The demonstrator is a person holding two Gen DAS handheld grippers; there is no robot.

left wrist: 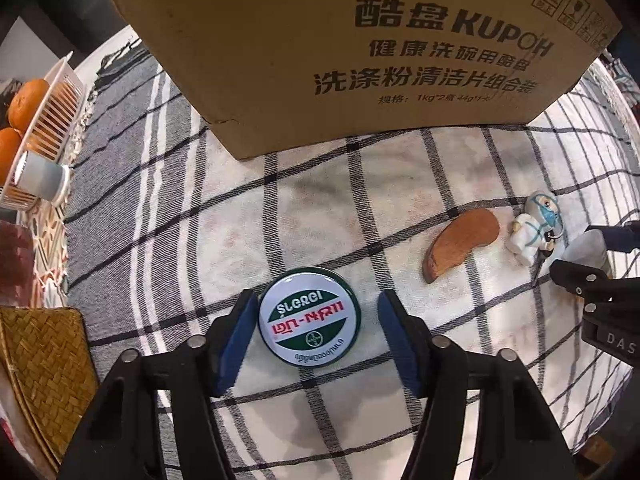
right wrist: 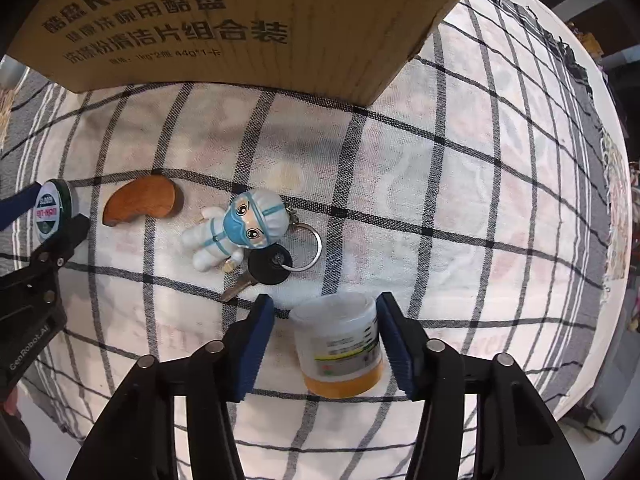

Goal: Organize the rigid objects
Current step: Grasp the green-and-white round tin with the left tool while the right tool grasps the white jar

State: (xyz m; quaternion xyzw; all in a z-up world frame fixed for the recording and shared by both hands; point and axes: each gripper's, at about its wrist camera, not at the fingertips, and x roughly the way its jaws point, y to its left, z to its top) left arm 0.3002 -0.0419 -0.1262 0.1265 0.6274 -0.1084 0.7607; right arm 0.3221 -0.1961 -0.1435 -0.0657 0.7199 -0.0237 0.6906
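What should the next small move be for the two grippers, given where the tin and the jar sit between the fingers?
Probably close both a little more before lifting. The round tin touches only one pad of the left gripper, with a gap on the other side. The small jar likewise lies against one pad of the right gripper, clear of the other. Neither is clamped yet.

Cardboard box (right wrist: 224, 28) walls off the far side. Bare checked cloth (right wrist: 460, 184) right of the keychain figure (right wrist: 236, 232): open passage.
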